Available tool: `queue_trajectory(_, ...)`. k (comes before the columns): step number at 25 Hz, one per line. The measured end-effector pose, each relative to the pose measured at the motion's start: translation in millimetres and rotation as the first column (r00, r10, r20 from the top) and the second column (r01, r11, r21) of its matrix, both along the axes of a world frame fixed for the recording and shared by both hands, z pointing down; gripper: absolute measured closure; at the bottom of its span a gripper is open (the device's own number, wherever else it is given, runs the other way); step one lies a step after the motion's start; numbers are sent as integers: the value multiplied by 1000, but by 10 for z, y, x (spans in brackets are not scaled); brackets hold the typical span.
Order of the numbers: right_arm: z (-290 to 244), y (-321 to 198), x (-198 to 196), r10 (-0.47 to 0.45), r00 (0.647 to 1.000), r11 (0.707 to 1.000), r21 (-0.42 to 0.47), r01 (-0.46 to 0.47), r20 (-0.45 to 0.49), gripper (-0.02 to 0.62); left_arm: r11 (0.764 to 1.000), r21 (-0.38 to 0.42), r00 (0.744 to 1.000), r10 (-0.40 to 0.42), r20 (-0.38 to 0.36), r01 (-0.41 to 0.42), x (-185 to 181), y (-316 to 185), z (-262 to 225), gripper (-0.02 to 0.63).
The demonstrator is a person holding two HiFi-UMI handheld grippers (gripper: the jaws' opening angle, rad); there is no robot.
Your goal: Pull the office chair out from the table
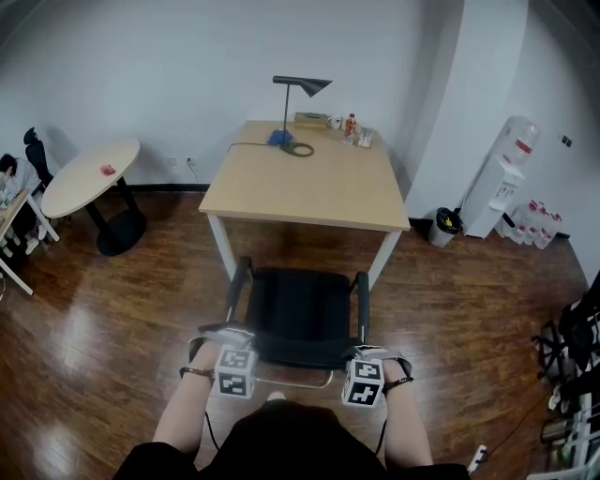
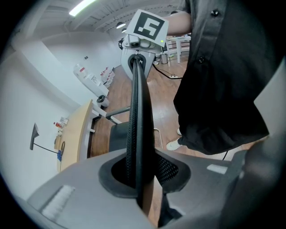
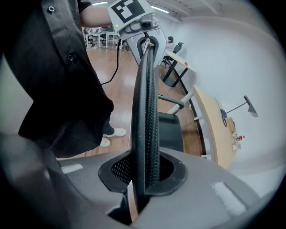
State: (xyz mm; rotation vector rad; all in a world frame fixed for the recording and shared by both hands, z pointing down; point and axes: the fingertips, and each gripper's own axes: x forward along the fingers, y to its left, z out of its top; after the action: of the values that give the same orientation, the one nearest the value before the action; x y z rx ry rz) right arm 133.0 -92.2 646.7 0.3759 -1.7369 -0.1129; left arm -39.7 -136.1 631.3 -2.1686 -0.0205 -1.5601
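Plainly, left gripper (image 2: pixel 140 178) and right gripper (image 3: pixel 145 175) both clamp the office chair's (image 1: pixel 298 314) mesh backrest edge. The chair stands just before the table (image 1: pixel 300 187) (bottle (image 1: pixel 351 125) label unreadable).

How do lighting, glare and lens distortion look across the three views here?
Head view: evenly lit, soft glare on the wood floor, walls bowed by the wide lens. Left gripper view: dark round vignette, chair back curved, ceiling light strip bright. Right gripper view: same vignette; the table bends into an arc.
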Motion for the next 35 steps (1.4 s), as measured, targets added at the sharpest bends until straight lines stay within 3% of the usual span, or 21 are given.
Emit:
queue_trajectory(12, -12, 326, -29, -16, 1000, 1000, -3, 16, -13, 526, 1000, 8, 1000, -29, 9, 29, -36, 339, 6, 520)
queue_trajectory(15, -47, 359, -25, -12, 1000, 999, 34, 12, -12, 524, 999, 30, 999, -41, 10, 41, -32, 394, -35, 520)
queue_trajectory(19, -230, 293, -67, -15, 996, 982, 188, -1, 85, 467, 984, 163, 997, -72, -36, 76, 10, 373, -200, 477)
queue_trajectory(23, -381, 330, -35, -47, 997, 947, 319, 24, 66, 448, 936, 301, 978, -140, -154, 181, 47, 432, -454, 453)
queue_trajectory(25, -444, 354, -20, -31, 996, 930, 368, -1, 80, 445, 909, 316, 946, -193, -260, 272, 48, 495, -600, 451)
queue_trajectory(27, -526, 395, 5, -15, 994, 908, 417, -30, 105, 431, 884, 287, 892, -250, -378, 369, 34, 557, -734, 453)
queue_trajectory(28, -584, 417, 23, -6, 992, 896, 441, -51, 127, 428, 870, 267, 859, -276, -432, 414, 19, 580, -790, 453)
queue_trajectory(32, -849, 503, 136, 60, 965, 838, 513, -187, 254, 516, 815, 158, 702, -361, -614, 558, -101, 649, -944, 460)
queue_trajectory(35, -950, 617, 147, 103, 943, 789, 551, -272, 317, 563, 789, 61, 586, -400, -705, 612, -193, 763, -1002, 556)
